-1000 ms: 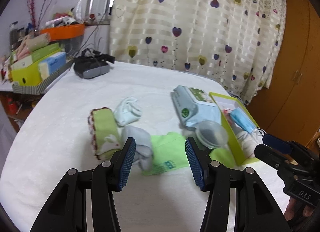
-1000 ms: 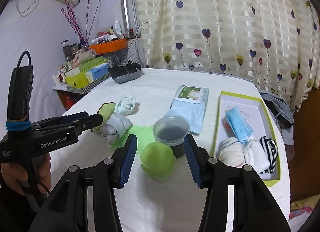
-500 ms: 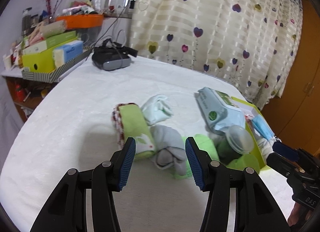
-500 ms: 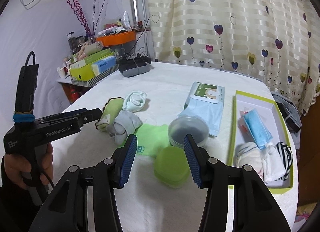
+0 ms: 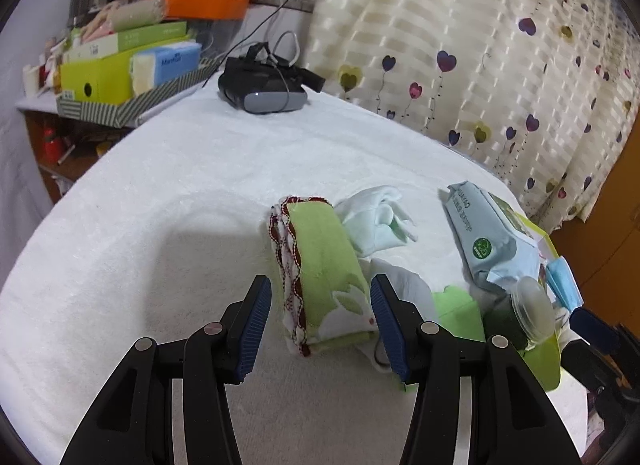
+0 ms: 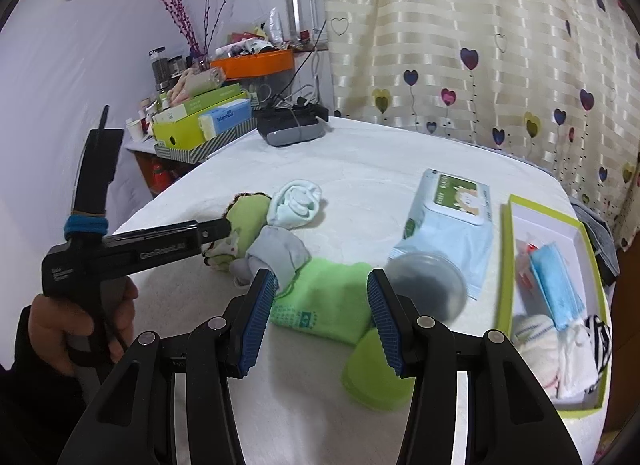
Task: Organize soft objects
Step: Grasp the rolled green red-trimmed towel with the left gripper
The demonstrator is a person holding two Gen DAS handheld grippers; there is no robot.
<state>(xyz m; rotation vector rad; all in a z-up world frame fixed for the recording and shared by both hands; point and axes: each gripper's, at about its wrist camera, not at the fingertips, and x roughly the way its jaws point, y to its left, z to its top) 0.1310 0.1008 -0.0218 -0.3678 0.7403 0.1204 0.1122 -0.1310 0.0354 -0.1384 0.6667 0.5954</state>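
Between wide left tongs (image 5: 320, 321): folded green towel (image 5: 324, 277), ungripped.

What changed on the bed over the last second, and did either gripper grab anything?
The left gripper swung left, from the grey sock and green sock to straddle the folded green towel. The right gripper shifted left too, from the clear jar to framing the green sock. Both jaws stayed open, gripping nothing; no object moved.

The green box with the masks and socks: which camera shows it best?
The right wrist view: the green box lies open, with its blue masks and rolled socks visible. The left wrist view catches only a corner behind the wipes pack.
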